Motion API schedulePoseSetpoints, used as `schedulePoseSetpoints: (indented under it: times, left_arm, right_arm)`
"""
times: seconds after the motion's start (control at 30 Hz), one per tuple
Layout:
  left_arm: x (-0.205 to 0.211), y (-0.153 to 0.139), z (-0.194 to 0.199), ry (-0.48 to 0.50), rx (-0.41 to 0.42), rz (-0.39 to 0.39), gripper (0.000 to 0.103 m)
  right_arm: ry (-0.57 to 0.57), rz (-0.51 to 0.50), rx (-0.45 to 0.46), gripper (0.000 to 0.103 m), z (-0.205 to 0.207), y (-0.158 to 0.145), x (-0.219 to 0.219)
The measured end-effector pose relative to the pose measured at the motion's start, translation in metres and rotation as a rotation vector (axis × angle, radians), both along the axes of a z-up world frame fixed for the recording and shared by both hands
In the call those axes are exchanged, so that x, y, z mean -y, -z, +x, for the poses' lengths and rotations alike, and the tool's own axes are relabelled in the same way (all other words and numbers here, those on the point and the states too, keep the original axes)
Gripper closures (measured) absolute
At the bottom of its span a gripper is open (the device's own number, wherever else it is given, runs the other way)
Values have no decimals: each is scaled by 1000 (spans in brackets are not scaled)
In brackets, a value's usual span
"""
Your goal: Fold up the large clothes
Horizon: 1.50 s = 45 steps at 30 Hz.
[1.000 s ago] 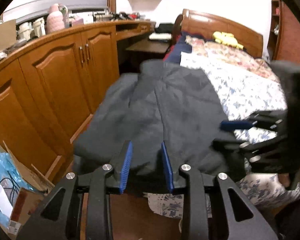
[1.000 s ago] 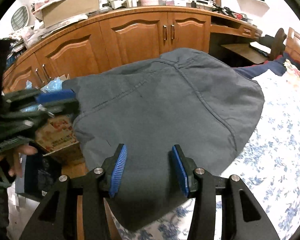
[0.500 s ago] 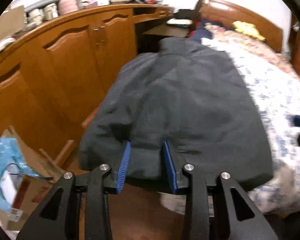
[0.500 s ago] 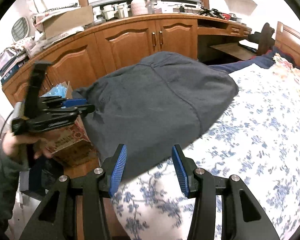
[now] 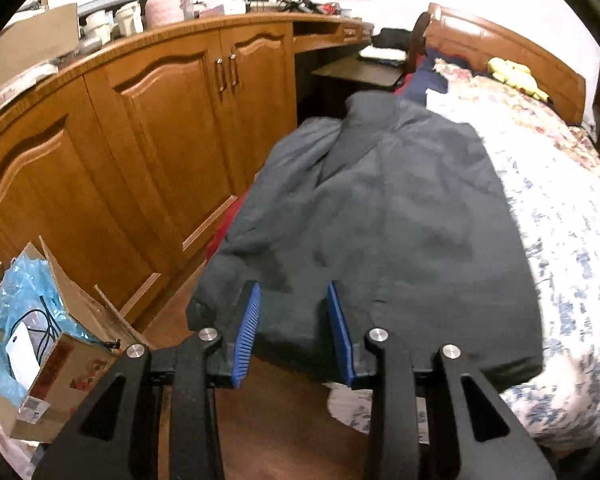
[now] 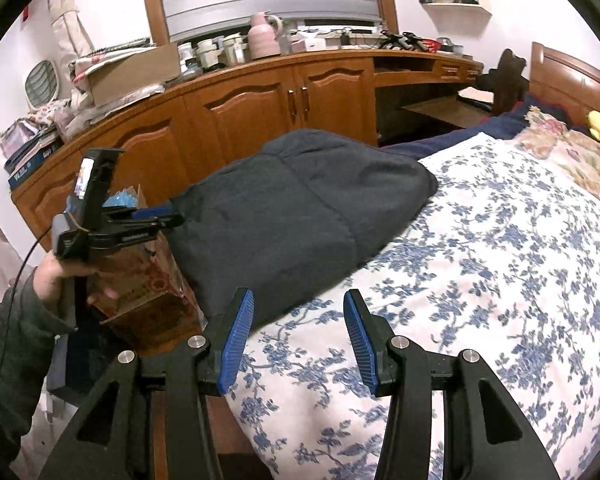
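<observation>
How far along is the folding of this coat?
Done: the dark coat lies spread on the bed, one side already turned in. In hand: nothing; the left claw is open at the hem and the right claw is open over the quilt. Left: the remaining folds.

We see the big dark grey jacket (image 5: pixel 384 216) lying on the blue-flowered white bedspread (image 6: pixel 500 264), along its left edge. Left of the bed stands the long brown wooden cupboard (image 5: pixel 148 128). The open brown cardboard box (image 5: pixel 56 344) sits on the floor before the cupboard. The yellow soft toy (image 5: pixel 516 74) lies far back by the brown wooden headboard (image 5: pixel 500 40)
</observation>
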<state>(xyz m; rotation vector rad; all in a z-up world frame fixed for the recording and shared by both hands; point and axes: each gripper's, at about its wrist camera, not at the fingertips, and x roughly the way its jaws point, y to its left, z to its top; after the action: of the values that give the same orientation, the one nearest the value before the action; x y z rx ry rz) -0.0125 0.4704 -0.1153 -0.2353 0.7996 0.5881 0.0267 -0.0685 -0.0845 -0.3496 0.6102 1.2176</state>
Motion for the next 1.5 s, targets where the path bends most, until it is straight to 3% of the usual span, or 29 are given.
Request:
schedulePoseSetpoints:
  times: [0.17,0.53,0.7,1.0,1.5]
  left_arm:
    - [34,-28,7,45,45,16,67]
    - [156,-72,50,256,120,94,67]
    - [222,-78,73,337,124,152,67]
    - [323,-77,107,487,155,113,67]
    - [433,-70,127,628,168,54,67]
  right_arm:
    - [44,12,7,51,2,-5,21]
    - [166,65,54,22,-2,-22,103]
    - [235,89,88,21,-11,-30,150]
    - [421,105,101,20,-8,-31,239]
    - [688,122,91,20,-38,-33,353]
